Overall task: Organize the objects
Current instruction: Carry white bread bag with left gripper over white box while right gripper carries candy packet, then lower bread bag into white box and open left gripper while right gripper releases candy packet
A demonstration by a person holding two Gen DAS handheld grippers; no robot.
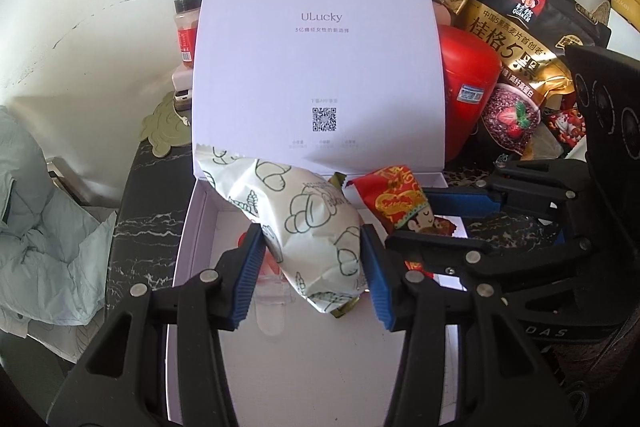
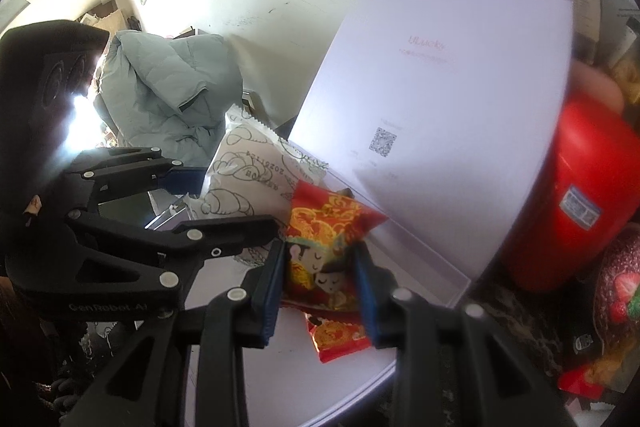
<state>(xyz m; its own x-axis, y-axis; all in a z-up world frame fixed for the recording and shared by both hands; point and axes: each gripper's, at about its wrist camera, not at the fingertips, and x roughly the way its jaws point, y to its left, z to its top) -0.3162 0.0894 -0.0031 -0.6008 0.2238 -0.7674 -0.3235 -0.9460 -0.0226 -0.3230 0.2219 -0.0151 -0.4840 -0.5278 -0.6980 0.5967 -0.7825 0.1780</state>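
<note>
A pale lilac gift box (image 1: 188, 227) stands open on the dark marbled counter, its lid (image 1: 316, 59) upright behind it. My left gripper (image 1: 314, 261) is shut on a white snack packet (image 1: 304, 223) printed with croissant outlines, held above the box's inside. To its right, my right gripper (image 2: 320, 291) is shut on a red and gold snack packet (image 2: 324, 251) with cartoon figures, also over the box. In the left wrist view the red packet (image 1: 400, 203) and the right gripper's blue pads (image 1: 464, 205) show beside the white one. The white packet (image 2: 244, 171) appears left in the right wrist view.
A red canister (image 1: 468, 87) and a black and gold Quaker oats bag (image 1: 528, 39) crowd the counter right of the box. A spice jar (image 1: 186, 27) and a green coaster (image 1: 166, 127) sit at its left. A grey-green padded jacket (image 2: 168, 87) lies beyond the counter's left edge.
</note>
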